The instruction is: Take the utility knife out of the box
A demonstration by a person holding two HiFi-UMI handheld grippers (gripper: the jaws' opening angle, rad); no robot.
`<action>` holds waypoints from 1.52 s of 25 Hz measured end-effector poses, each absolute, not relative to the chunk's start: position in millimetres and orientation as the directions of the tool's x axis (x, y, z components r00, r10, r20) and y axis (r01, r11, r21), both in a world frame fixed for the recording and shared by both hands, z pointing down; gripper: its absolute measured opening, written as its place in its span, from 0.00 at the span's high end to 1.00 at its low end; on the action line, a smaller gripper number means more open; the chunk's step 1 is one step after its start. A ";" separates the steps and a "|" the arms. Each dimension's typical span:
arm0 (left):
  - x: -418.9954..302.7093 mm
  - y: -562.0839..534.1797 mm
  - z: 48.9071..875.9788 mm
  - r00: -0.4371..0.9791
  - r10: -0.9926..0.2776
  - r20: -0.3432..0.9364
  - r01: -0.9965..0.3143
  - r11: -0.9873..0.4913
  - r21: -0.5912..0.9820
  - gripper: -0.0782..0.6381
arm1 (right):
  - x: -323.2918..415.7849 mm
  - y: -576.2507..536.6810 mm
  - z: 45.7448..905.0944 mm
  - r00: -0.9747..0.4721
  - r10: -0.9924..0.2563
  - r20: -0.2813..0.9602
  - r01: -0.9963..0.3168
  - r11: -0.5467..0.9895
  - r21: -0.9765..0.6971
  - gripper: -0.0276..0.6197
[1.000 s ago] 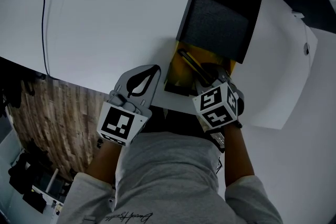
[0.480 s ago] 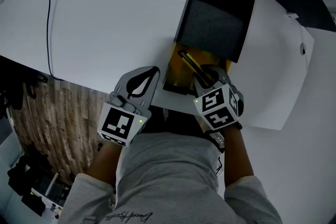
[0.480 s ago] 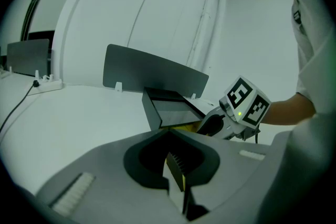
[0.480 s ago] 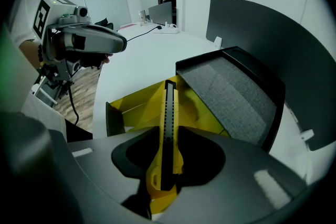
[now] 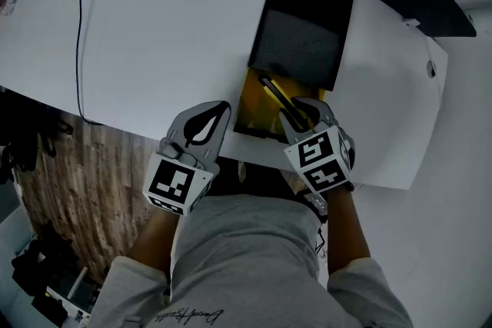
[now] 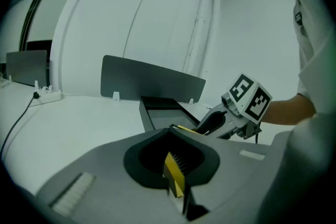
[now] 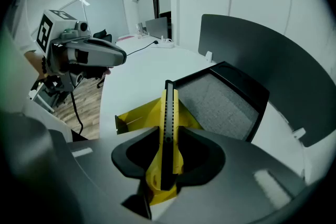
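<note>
The box stands at the table's near edge, its black foam-lined lid (image 5: 301, 31) folded back and its yellow tray (image 5: 250, 100) exposed. My right gripper (image 5: 296, 113) is shut on the yellow and black utility knife (image 5: 275, 94), which slants up over the tray. In the right gripper view the knife (image 7: 169, 118) stands upright between the jaws of that gripper (image 7: 165, 165). The left gripper (image 5: 223, 105) hovers just left of the tray, jaws together. In its own view a small yellow piece (image 6: 174, 173) shows in the jaw opening; what it is I cannot tell.
A black cable (image 5: 79, 50) runs across the white table (image 5: 154, 27) on the left and hangs over its near edge. Wooden floor (image 5: 92, 165) lies below. A grey divider panel (image 6: 152, 78) stands behind the box, and a power strip (image 6: 47, 94) lies far left.
Both grippers have risen slightly. The right one carries the knife up from the yellow tray. The box has stayed in place on the table.
</note>
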State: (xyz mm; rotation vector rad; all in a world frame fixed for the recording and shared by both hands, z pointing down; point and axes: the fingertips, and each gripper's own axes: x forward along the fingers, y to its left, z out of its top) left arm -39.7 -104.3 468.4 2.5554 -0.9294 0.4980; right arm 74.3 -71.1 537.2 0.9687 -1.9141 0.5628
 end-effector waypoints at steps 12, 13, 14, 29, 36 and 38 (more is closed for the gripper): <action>-29.1 -99.8 430.0 0.732 -0.546 0.407 -0.650 -0.738 0.180 0.89 | 73.7 -71.0 484.5 -0.361 -0.491 0.793 -0.835 0.549 -0.039 0.75; -28.2 -99.3 427.2 0.733 -0.547 0.405 -0.650 -0.739 0.177 0.89 | 73.5 -70.9 480.0 -0.367 -0.498 0.786 -0.835 0.548 -0.042 0.75; -27.2 -99.7 423.9 0.733 -0.550 0.400 -0.650 -0.740 0.174 0.89 | 73.2 -71.1 475.2 -0.374 -0.505 0.778 -0.836 0.547 -0.047 0.75; -16.3 -101.0 378.0 0.753 -0.562 0.343 -0.632 -0.763 0.137 0.89 | 81.5 -71.9 410.0 -0.420 -0.614 0.668 -0.848 0.527 -0.049 0.75; -14.6 -93.6 355.6 0.752 -0.578 0.317 -0.636 -0.763 0.118 0.89 | 83.6 -66.2 382.7 -0.447 -0.642 0.623 -0.844 0.533 -0.056 0.75; -14.1 -89.9 354.0 0.749 -0.582 0.317 -0.641 -0.757 0.123 0.89 | 84.3 -63.1 378.7 -0.449 -0.646 0.617 -0.843 0.536 -0.052 0.75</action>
